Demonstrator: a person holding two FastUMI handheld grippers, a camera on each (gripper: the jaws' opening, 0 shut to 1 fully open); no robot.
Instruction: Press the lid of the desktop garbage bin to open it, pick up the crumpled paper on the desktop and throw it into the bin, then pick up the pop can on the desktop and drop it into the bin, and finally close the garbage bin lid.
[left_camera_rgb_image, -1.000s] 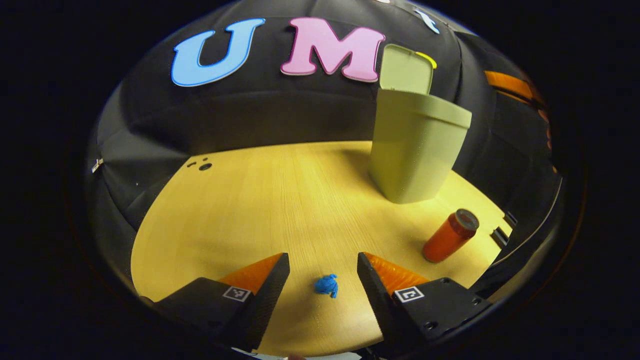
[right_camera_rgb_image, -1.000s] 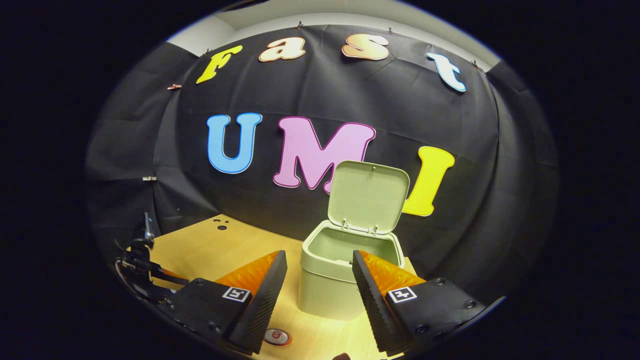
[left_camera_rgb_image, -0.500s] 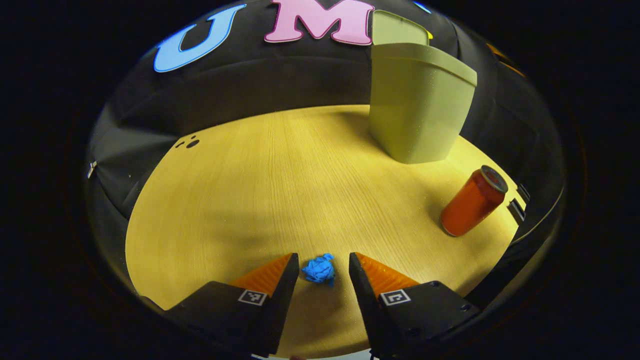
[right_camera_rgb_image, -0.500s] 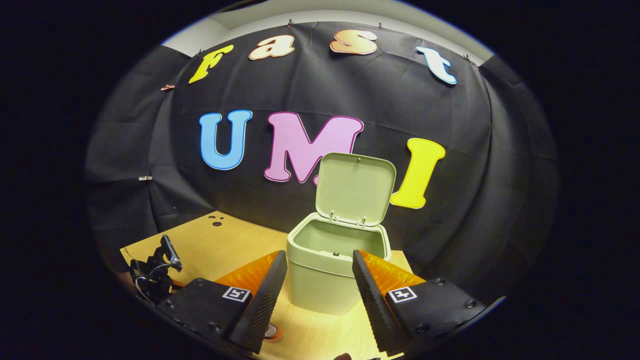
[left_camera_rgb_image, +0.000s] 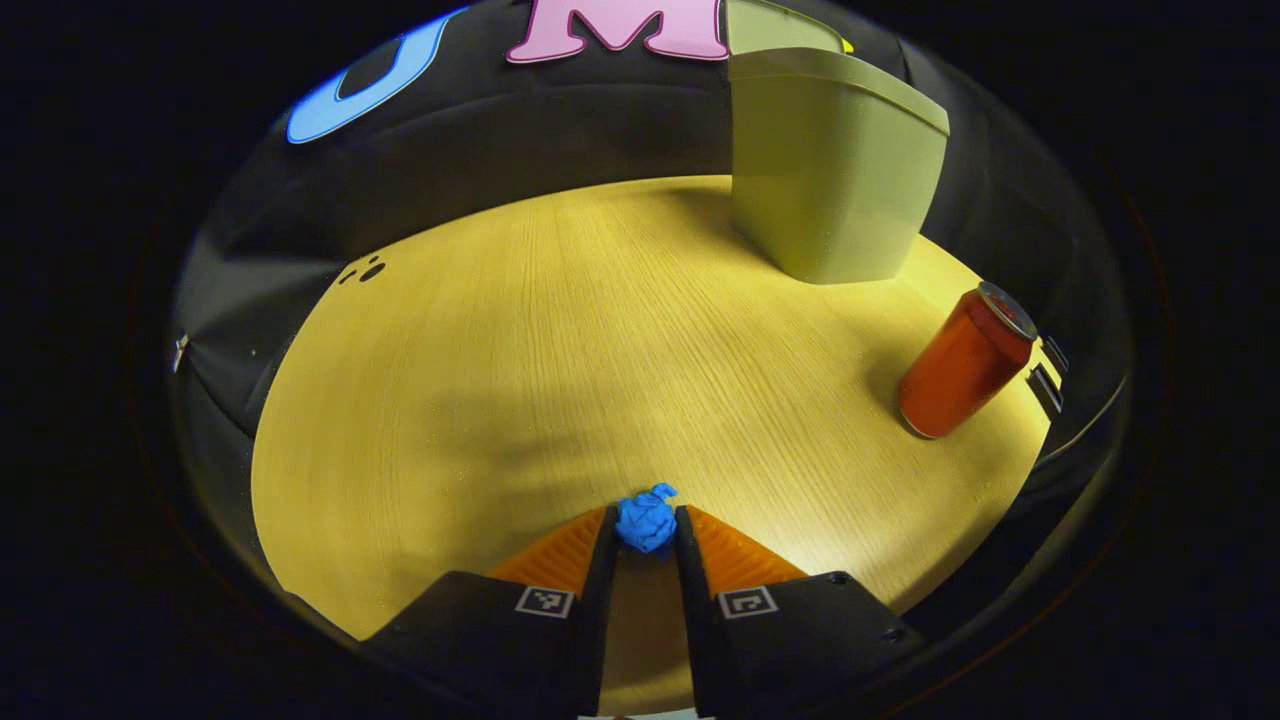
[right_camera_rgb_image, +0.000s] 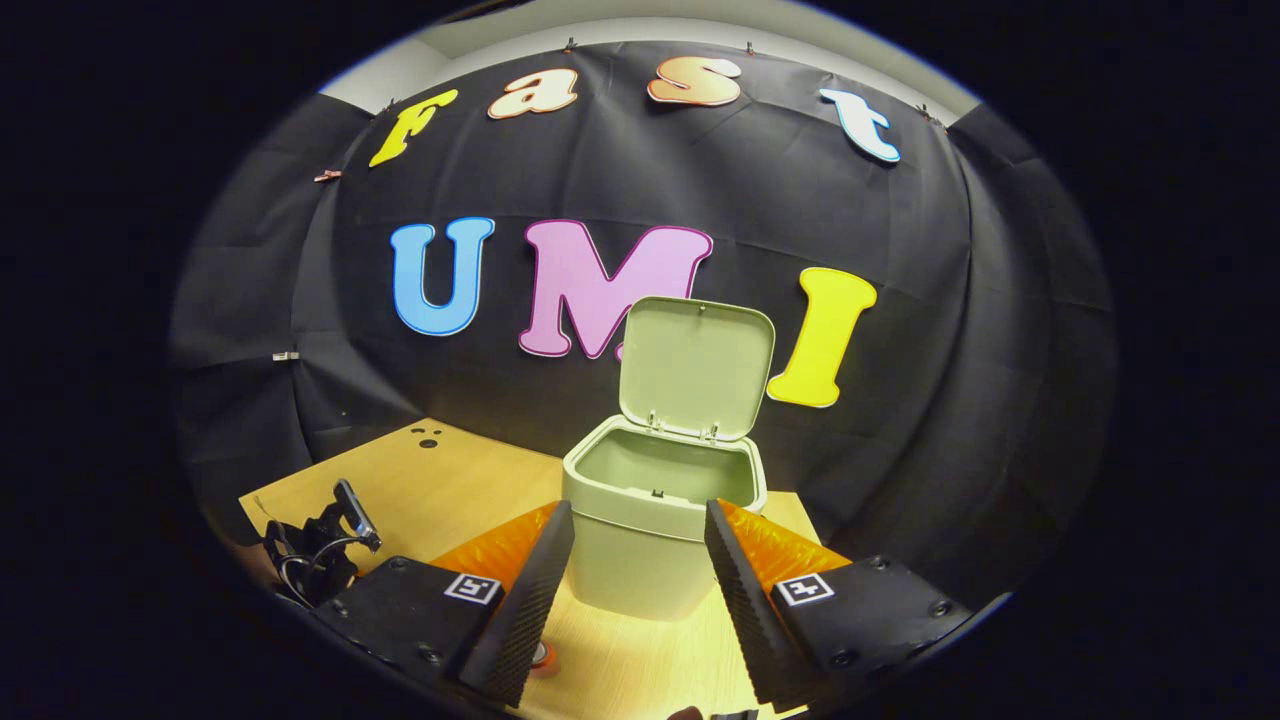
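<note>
Pinching crumpled paper (left_camera_rgb_image: 645, 522) at its tips, left gripper (left_camera_rgb_image: 645, 530); right gripper (right_camera_rgb_image: 640, 530) spread, partly hiding bin (right_camera_rgb_image: 655, 540), lid (right_camera_rgb_image: 697, 365) up.

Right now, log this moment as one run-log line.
stage: paper pickup | left gripper: shut on crumpled paper, on table | right gripper: open, facing bin | lid: up | pop can: upright
</note>
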